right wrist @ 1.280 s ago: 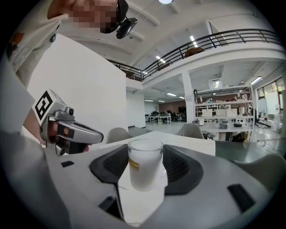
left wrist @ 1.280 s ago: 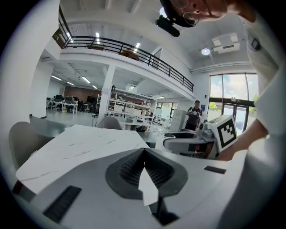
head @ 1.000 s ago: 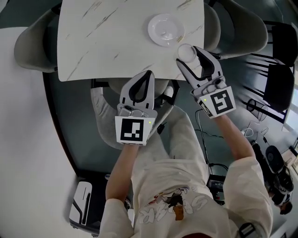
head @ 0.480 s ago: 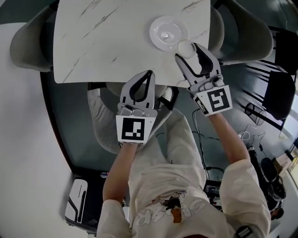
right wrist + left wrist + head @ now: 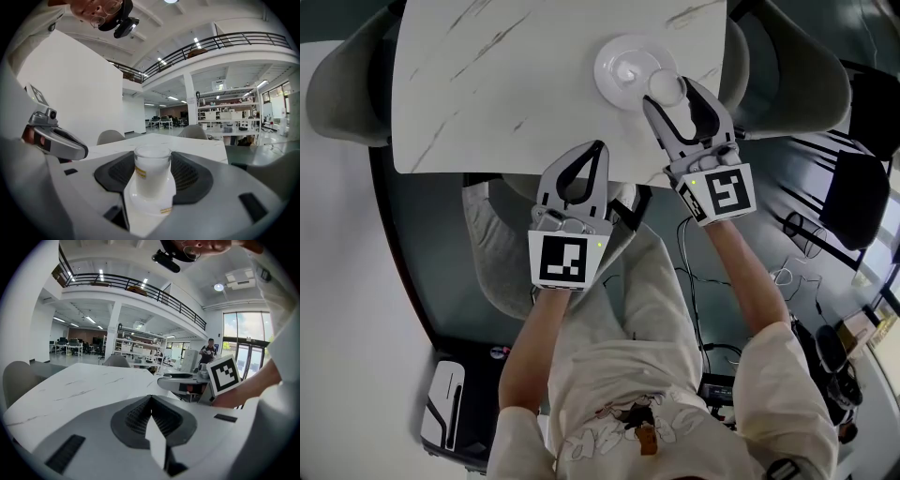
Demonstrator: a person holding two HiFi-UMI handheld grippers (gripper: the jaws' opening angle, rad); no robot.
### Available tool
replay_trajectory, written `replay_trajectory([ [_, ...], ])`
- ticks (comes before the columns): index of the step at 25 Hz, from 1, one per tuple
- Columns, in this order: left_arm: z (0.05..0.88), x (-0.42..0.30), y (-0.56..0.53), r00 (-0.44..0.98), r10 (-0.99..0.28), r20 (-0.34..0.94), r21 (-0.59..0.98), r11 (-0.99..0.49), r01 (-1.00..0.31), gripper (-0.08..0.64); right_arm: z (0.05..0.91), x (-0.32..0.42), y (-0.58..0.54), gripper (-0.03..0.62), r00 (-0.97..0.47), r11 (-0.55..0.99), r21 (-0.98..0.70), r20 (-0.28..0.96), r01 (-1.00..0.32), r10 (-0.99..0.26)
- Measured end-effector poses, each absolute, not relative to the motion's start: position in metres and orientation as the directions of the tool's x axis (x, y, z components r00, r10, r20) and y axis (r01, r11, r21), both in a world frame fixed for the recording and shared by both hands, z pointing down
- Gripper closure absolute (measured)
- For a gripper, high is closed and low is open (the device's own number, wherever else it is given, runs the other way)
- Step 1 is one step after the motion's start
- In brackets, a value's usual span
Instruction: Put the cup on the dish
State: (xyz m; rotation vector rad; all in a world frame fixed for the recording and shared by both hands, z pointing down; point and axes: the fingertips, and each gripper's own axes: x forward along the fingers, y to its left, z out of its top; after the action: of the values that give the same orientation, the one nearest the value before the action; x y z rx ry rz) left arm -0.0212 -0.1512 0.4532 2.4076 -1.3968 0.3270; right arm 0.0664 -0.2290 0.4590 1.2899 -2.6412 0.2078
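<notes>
Head view: steeply down on table (image 5: 534, 75); both gripper views: low, close, across same table.

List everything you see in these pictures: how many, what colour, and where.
Table: one, white with grey veins, top of the head view.
Dish: one, white, on the table's right part.
Cup: one, white, between the right gripper's jaws, over the dish's near rim in the head view.
Chairs: three, grey, at the table's left, at its right, and by the person's legs.
Device: one, white, on the floor at lower left.
Left hand-held gripper: one, grey, jaws together and empty, at the table's near edge.
Right hand-held gripper: one, grey, jaws closed on the cup.
</notes>
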Motion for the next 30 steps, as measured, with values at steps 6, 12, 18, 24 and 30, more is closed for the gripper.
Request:
replay_trajectory([
  [6,0.462,-0.022,-0.161,0.486,-0.793,0.366,0.164,-0.459,-0.873,0.558,0.477,0.066,-0.244,0.348,-0.588,0.595,-0.059,0.254,-0.802,-0.768],
  [12,0.472,-0.023,-0.165,0.487,-0.791,0.370,0.167,-0.460,-0.872,0.558,0.495,0.063,-0.256,0.348,-0.578,0.584,-0.067,0.270,-0.809,-0.770],
  [18,0.481,-0.019,-0.166,0.499,-0.778,0.382,0.185,-0.465,-0.866,0.558,0.509,0.060,-0.265,0.348,-0.564,0.581,-0.039,0.299,-0.813,-0.770],
  [24,0.484,-0.020,-0.167,0.498,-0.777,0.384,0.187,-0.463,-0.866,0.557,0.517,0.057,-0.268,0.348,-0.564,0.582,-0.041,0.308,-0.812,-0.766],
  [30,0.487,-0.021,-0.168,0.500,-0.775,0.386,0.191,-0.463,-0.866,0.558,0.519,0.057,-0.275,0.348,-0.556,0.577,-0.025,0.304,-0.816,-0.773],
])
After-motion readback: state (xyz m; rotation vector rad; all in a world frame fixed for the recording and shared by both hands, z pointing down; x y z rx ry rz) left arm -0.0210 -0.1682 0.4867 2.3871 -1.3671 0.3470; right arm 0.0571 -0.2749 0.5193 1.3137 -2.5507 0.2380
